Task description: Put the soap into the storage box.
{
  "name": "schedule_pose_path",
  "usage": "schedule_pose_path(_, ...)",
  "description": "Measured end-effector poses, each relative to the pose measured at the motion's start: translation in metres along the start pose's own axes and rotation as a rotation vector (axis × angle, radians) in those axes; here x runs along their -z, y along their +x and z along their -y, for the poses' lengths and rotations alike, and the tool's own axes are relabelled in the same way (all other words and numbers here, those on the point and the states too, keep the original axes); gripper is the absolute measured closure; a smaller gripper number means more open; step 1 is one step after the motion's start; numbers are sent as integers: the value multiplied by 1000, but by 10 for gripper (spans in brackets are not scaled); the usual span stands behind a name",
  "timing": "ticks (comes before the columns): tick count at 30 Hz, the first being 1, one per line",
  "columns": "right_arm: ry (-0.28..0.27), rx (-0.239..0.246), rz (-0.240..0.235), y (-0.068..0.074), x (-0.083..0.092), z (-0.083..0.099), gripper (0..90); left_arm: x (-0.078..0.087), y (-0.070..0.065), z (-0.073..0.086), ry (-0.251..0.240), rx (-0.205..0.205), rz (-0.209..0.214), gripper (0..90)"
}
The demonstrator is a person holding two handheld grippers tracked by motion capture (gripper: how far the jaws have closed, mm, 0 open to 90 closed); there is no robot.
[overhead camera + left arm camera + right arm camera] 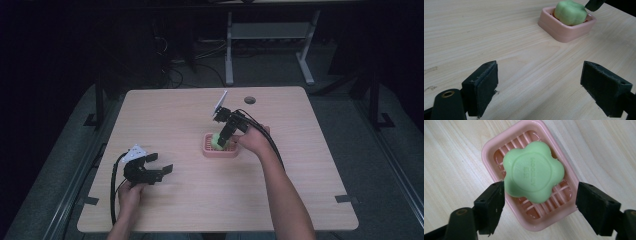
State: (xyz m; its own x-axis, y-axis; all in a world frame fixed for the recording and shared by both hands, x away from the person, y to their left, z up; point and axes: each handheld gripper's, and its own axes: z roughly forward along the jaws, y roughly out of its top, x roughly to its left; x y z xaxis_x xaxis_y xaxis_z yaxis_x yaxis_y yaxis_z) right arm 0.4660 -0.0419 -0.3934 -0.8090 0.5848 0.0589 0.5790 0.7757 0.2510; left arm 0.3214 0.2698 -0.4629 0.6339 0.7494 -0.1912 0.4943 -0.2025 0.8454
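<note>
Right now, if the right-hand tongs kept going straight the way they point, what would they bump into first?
Probably the green flower-shaped soap, lying in the pink soap dish between the open right tongs. One jaw seems almost at its edge.

- Bare table (180, 115) lies between the left gripper (161, 166) and the pink dish (219, 150).
- The right gripper (223, 142) blocks the dish from above.

Pink soap dish (218, 150) on wooden table (200, 200)
</note>
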Motion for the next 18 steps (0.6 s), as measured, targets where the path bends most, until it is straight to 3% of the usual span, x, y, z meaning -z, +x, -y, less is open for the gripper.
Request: schedule_pose_path(18,-49,-5,7,-5,18,17,210,0,0,0,5,-4,0,144)
